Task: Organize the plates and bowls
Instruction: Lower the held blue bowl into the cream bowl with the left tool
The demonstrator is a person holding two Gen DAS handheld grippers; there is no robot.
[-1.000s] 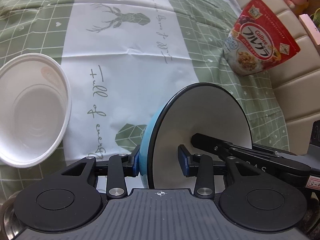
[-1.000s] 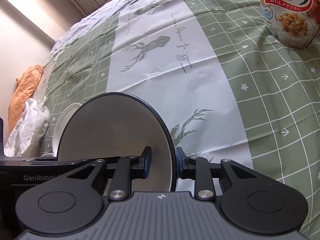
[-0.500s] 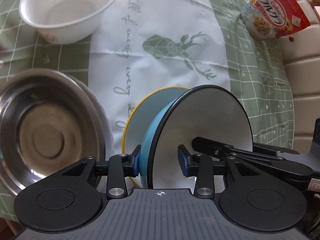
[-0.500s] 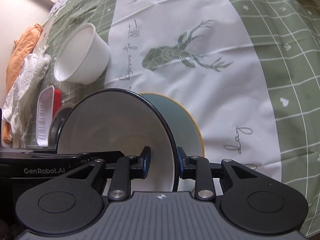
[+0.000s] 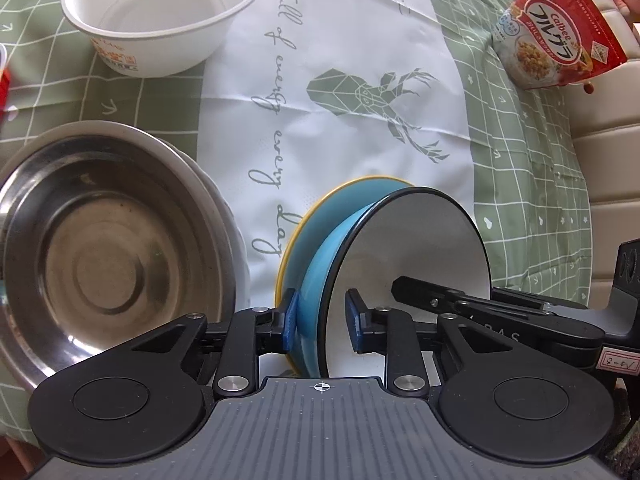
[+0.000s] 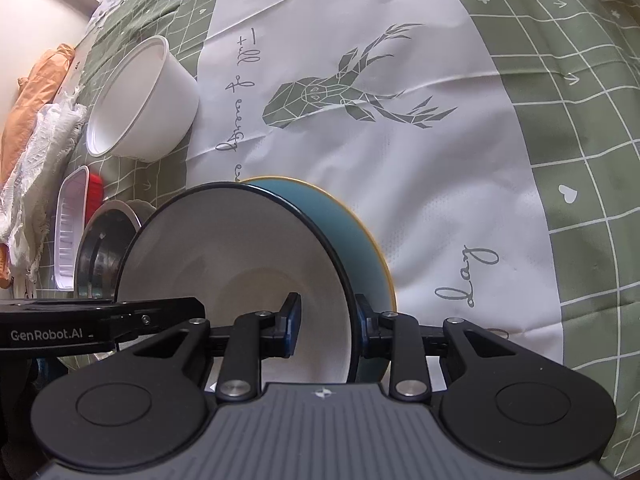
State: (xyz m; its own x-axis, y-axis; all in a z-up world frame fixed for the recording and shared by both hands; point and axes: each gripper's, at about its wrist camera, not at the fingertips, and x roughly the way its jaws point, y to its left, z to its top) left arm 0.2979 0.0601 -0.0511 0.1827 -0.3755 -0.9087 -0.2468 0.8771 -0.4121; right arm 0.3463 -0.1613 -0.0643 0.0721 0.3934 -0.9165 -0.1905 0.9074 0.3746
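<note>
The surface (image 5: 360, 92), under a deer-print cloth, has swung so that a steel bowl (image 5: 104, 264) now lies left of the left gripper (image 5: 318, 320), with a white tub (image 5: 160, 20) beyond it. The blue bowl (image 5: 400, 256) has come down onto a yellow-rimmed plate (image 6: 360, 248). The right gripper (image 6: 326, 326) stays clamped on the bowl's rim; the left's jaws are closing on the opposite rim, so stacking looks nearly done.
</note>
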